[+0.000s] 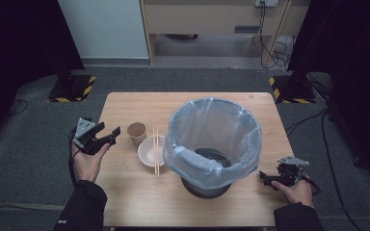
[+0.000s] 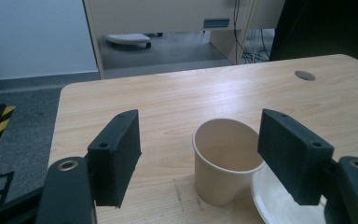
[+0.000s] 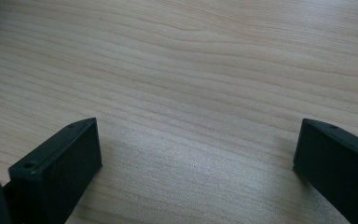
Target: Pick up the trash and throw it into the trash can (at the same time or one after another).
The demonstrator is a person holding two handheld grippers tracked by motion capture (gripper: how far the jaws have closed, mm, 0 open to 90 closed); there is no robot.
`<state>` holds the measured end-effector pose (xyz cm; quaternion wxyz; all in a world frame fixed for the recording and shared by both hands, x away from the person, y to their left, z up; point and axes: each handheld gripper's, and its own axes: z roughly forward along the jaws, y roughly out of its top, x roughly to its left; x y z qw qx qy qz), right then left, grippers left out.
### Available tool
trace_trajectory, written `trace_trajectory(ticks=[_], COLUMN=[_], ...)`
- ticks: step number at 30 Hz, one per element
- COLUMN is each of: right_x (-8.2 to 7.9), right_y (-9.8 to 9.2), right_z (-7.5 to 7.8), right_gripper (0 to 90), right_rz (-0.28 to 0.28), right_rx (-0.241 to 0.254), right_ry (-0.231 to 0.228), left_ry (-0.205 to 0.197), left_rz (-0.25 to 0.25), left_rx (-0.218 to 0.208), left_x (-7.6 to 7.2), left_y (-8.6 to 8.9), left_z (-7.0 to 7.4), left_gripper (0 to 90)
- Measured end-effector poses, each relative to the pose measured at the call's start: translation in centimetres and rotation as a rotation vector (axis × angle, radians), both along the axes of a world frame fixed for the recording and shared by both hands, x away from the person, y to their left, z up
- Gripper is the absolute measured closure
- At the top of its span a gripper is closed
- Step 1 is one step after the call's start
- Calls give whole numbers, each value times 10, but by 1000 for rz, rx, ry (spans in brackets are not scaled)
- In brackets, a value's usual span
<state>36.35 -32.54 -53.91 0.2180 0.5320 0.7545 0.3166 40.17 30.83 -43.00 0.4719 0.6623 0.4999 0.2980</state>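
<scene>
A light wooden table stands on grey carpet. A brown paper cup stands upright just ahead of the left gripper, whose jaws are apart with nothing between them. Beyond the cup lie a white bowl and wooden chopsticks, then a bin lined with a clear bag. Past the bin, the right gripper rests on the table, jaws spread wide, holding nothing.

Bin lined with clear bag, white bowl, 2 chopsticks — wooden table
</scene>
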Motion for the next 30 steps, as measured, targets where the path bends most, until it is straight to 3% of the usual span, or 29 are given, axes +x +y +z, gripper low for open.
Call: trace_trajectory(ticks=[12, 22, 30], right_x=[0, 0, 0], right_y=[0, 0, 0], right_z=[0, 0, 0], right_gripper=[10, 10, 10], right_rz=[0, 6, 5], right_rx=[0, -3, -1], right_ry=[0, 1, 2], left_ry=[77, 149, 189], left_rz=[3, 17, 13], left_rx=[56, 38, 23], left_x=[30, 50, 53], left_y=[-11, -18, -20], left_z=[-26, -48, -52], left_gripper=[376, 419, 497])
